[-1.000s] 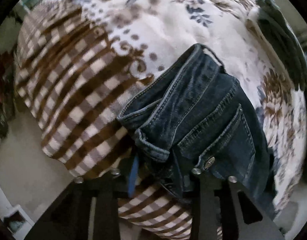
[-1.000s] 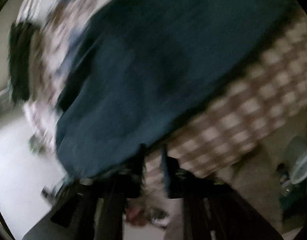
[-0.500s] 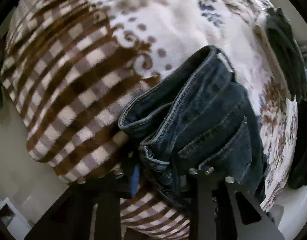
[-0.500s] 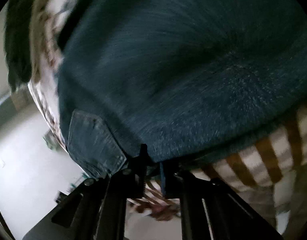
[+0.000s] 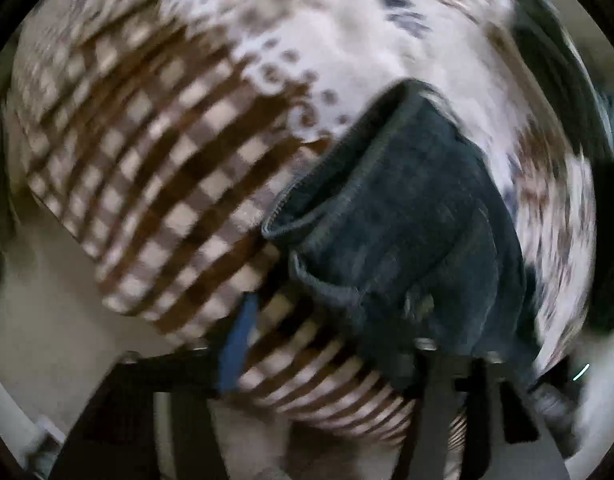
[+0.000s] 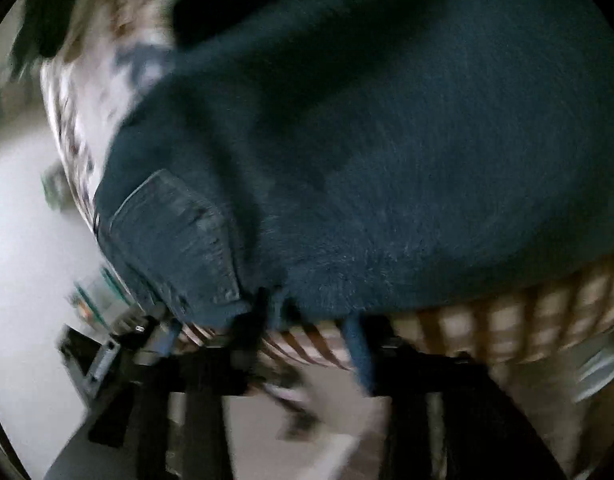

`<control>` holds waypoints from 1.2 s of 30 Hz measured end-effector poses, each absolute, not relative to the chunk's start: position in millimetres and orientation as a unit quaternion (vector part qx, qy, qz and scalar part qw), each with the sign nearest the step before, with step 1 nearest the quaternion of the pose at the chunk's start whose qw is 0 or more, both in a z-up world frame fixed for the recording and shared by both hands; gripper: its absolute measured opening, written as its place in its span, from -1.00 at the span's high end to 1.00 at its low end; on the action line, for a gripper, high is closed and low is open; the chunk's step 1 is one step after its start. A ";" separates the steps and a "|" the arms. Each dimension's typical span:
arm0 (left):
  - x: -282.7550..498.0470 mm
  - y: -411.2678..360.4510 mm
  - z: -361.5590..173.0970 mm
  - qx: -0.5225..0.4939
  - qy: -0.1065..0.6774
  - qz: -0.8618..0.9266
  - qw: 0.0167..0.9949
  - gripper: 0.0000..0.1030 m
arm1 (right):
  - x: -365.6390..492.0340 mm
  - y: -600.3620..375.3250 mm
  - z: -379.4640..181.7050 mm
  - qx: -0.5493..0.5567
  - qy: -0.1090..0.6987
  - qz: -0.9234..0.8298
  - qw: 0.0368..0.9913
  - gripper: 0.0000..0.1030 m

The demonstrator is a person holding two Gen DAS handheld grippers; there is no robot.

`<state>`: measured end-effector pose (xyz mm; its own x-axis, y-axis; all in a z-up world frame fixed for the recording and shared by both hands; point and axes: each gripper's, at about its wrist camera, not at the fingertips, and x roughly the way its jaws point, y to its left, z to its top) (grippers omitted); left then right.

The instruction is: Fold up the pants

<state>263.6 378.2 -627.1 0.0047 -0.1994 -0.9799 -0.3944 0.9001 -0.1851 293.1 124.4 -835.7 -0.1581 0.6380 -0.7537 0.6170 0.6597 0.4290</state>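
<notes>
Lying on the bed [image 5: 155, 184], the pants [image 5: 407, 216] are dark blue jeans, bunched into a thick stack on a blanket with brown checks and flowers.

The left claw [image 5: 327, 344] points almost straight down at the near edge of the stack. Its jaws are opening. One finger with a blue pad sits over bare blanket. The other finger is right at the jeans' near edge. No cloth is pinched between them now. From this claw, the jeans lie just ahead and to the right, and their long side runs away from it, slanting up and to the right.

The right claw [image 6: 311, 324] is at the other side of the stack. Its jaws are opening too. The denim edge hangs just ahead of its fingers, with the back pocket [image 6: 175, 240] ahead and to the left. I see no cloth pressed between its pads.

Both claws are at an edge of the jeans, so I cannot say which one is nearer. I think the next move needs a new grab on an edge, and the cloth lies just ahead of each claw.

The pictures are blurry. I can read no brand, label or writing on the jeans or anywhere else.
</notes>
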 end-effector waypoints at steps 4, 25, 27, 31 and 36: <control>274.4 332.2 -598.2 -0.077 0.684 0.047 0.724 -0.72 | 346.2 111.3 -791.1 0.317 0.762 0.053 0.562 -0.06; 359.4 288.8 -674.8 -0.043 0.682 0.006 0.730 -0.78 | 502.7 81.8 -788.5 0.106 0.750 0.116 0.642 0.85; 360.1 288.6 -679.0 -0.042 0.685 0.003 0.727 -0.86 | 503.5 75.4 -793.1 0.138 0.750 0.111 0.638 0.81; 364.1 285.5 -690.0 -0.049 0.690 -0.003 0.722 -1.00 | 511.2 60.9 -806.1 0.220 0.763 0.126 0.595 0.28; 363.3 285.4 -704.8 -0.061 0.688 0.000 0.723 -1.00 | 509.3 56.4 -797.9 0.068 0.781 0.159 0.601 -0.20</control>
<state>363.3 285.4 -704.8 0.0542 -0.0840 -0.9950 -0.0844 0.9925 -0.0884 509.3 56.4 -797.9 -0.2693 0.2970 -0.9161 -0.0846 0.9403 0.3297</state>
